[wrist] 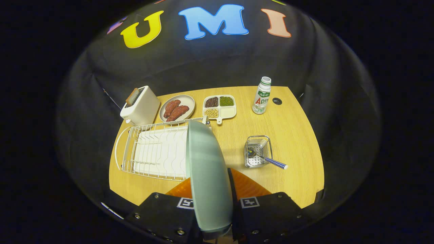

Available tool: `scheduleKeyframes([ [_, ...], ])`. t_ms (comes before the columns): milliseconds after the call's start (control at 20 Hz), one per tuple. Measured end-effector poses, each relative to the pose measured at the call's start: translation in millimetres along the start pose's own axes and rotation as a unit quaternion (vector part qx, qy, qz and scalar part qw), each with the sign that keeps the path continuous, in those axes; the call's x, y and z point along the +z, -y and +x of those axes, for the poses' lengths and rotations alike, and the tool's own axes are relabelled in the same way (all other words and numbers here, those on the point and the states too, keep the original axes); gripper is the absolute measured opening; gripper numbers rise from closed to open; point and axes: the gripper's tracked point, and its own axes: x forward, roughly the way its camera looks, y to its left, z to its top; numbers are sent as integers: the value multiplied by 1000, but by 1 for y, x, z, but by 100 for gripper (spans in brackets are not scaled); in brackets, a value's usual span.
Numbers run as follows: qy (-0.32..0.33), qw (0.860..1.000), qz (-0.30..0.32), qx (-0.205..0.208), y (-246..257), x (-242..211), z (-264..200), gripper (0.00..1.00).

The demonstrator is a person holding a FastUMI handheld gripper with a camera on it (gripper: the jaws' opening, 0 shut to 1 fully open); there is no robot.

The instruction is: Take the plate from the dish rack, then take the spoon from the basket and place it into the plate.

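A: Stock count, left to right?

B: One white toaster [140,105] with one slice in its slot, at ten o'clock on the table [298,135]. One white wire dish rack [154,150] on its tray, at nine o'clock. One round dish [177,108] with two reddish sausages, at eleven o'clock. One four-part tray [219,106] of grains and beans, at twelve. One bottle [261,95], upright, at one o'clock. One metal basket [258,151], at three o'clock, holding one spoon [271,161], its blue checked handle poking over the rim toward four o'clock.

A: The plate?

B: One pale green plate [206,176], edge-on, upright, clear of the rack, just beside its right end.

A: Gripper?

B: One gripper [212,203], at six o'clock, both fingers clamped on the plate's lower rim, pointing toward twelve.
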Motion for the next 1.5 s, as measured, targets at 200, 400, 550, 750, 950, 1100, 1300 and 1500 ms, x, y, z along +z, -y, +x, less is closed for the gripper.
scheduleKeyframes([
  [200, -11, 999, 5, 53, 9, -41, -6, 32],
  [400, -29, 993, 35, 109, 14, -87, 3, 32],
  [550, -52, 989, 56, 125, 25, -120, 23, 32],
  [750, -73, 983, 80, 152, 35, -158, 59, 32],
  [950, -94, 970, 104, 196, 30, -182, 85, 32],
  [1100, -102, 963, 112, 225, 25, -189, 103, 32],
  [1300, -94, 953, 131, 257, 17, -193, 121, 32],
  [1500, -81, 948, 140, 274, 17, -194, 132, 32],
])
